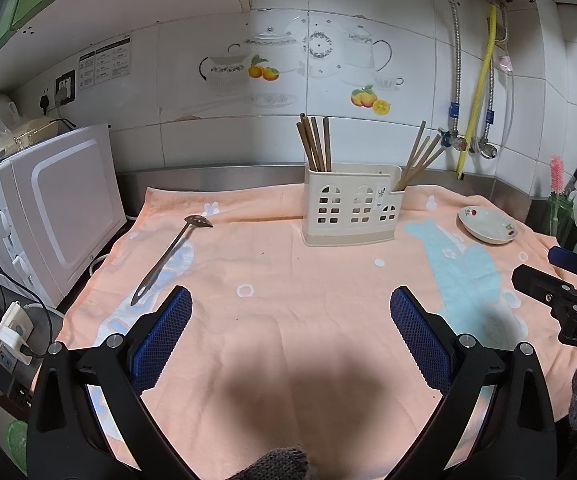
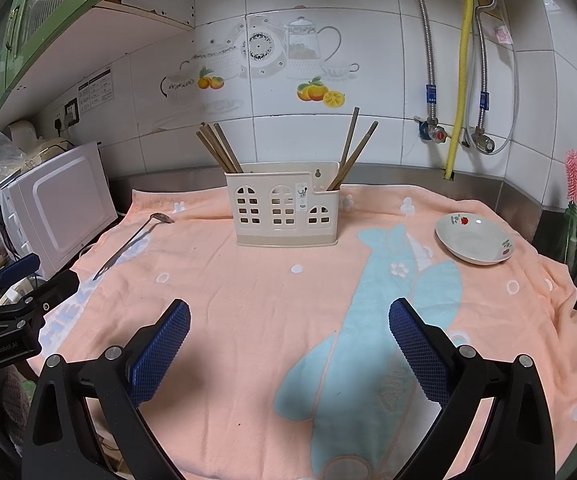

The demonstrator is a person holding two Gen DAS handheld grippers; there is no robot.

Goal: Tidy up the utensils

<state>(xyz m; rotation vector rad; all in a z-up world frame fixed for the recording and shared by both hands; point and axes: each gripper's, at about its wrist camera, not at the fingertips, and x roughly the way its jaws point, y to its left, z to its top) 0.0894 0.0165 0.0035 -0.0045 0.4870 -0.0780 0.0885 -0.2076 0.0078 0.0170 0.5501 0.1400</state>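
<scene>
A cream utensil holder (image 1: 350,210) (image 2: 284,210) stands at the back of the peach towel (image 1: 288,320) (image 2: 248,300). Brown chopsticks (image 1: 314,144) (image 2: 218,148) fill its left slot, and more chopsticks (image 1: 420,158) (image 2: 354,148) lean in its right slot. A metal slotted spoon (image 1: 172,258) (image 2: 130,244) lies flat on the towel's left side. My left gripper (image 1: 290,298) is open over the towel, right of the spoon's handle. My right gripper (image 2: 288,308) is open too, with nothing between its pads. Each gripper shows at the edge of the other's view.
A small white dish (image 1: 487,225) (image 2: 474,239) sits on the towel at the right. A white microwave (image 1: 48,216) (image 2: 52,200) stands left of the towel, with a power strip (image 1: 6,342) below it. Pipes and valves (image 1: 464,144) run down the tiled wall. Bottles and knives crowd the far right.
</scene>
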